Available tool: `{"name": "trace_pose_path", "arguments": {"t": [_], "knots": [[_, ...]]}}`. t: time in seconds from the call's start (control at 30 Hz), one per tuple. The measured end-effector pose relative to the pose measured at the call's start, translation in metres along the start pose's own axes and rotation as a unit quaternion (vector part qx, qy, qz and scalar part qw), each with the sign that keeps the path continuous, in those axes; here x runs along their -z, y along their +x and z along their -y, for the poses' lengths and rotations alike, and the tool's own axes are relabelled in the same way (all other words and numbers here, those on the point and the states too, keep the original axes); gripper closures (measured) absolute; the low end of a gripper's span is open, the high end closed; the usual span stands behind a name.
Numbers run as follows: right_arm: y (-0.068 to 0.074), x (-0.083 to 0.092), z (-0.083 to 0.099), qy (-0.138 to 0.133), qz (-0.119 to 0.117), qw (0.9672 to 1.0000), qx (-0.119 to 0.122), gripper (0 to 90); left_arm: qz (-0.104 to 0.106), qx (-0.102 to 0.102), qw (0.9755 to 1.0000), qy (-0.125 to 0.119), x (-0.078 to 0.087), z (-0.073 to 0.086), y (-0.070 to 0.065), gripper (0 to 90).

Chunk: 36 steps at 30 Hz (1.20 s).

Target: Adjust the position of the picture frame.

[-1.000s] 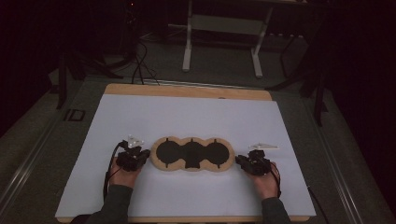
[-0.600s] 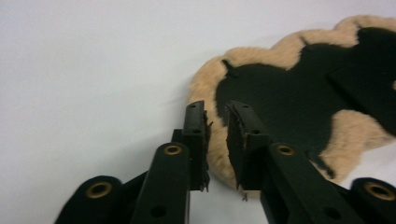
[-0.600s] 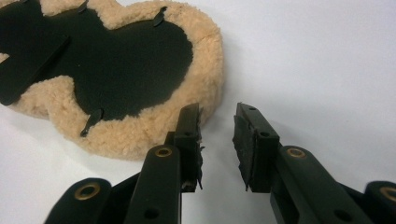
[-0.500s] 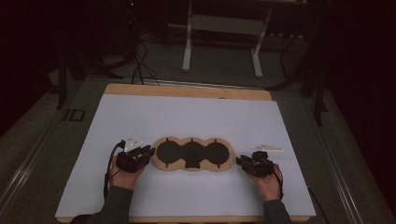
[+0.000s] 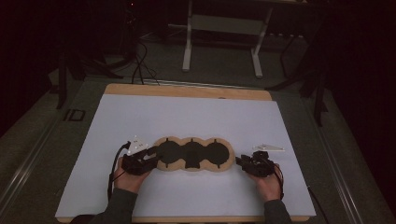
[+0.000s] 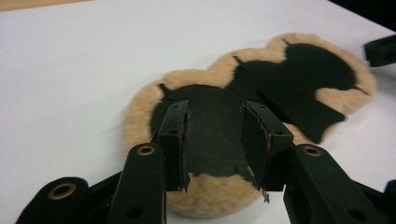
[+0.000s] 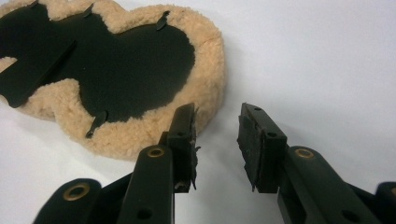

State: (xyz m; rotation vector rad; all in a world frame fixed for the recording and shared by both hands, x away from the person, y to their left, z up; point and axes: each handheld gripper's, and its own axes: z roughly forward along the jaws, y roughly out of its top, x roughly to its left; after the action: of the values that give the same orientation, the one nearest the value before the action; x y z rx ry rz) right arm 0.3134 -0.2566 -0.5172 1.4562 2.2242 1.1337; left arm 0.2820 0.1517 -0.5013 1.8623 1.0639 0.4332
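A tan fleece pad (image 5: 194, 155) with a black three-lobed centre lies flat on the white table top (image 5: 187, 116). My left gripper (image 5: 152, 153) is at its left end. In the left gripper view the pad (image 6: 289, 70) runs away from the left gripper (image 6: 215, 116), whose jaws have just been opening. They now stand apart over the pad's near lobe without pressing on it. My right gripper (image 5: 240, 161) is at the pad's right end. Its jaws have also just been opening. In the right gripper view the right gripper (image 7: 217, 116) has only bare table between its jaws, with the pad (image 7: 135, 60) just to their left.
A wooden strip (image 5: 187, 91) edges the far side of the table. Beyond it, on the dark floor, stand metal stand legs (image 5: 189, 46) and loose cables (image 5: 140, 65). White surface lies around the pad on all sides.
Both grippers' jaws have spread apart at the two ends of the pad. The pad lies in the same place, and the hands have hardly shifted.
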Motion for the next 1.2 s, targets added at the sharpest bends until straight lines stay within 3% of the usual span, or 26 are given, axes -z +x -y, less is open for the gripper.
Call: {"name": "trace_pose_path", "arguments": {"t": [0.3, 0.6, 0.83, 1.2], "knots": [[0.003, 0.003, -0.001, -0.006, -0.003, 1.0, 0.003, 65.3, 0.036, -0.039, 0.9985, 0.012, -0.008, -0.002, -0.024, 62.2], [0.005, 0.007, -0.002, -0.01, -0.008, 0.9999, 0.008, 64.7, 0.06, -0.059, 0.9963, 0.018, -0.015, -0.002, -0.042, 63.7], [0.006, 0.008, -0.002, -0.011, -0.009, 0.9999, 0.009, 64.6, 0.078, -0.09, 0.9924, 0.032, -0.022, 0.001, -0.058, 63.6], [0.006, 0.009, -0.003, -0.014, -0.009, 0.9998, 0.01, 64.5, 0.105, -0.115, 0.9864, 0.051, -0.034, 0.008, -0.077, 64.1]]}}
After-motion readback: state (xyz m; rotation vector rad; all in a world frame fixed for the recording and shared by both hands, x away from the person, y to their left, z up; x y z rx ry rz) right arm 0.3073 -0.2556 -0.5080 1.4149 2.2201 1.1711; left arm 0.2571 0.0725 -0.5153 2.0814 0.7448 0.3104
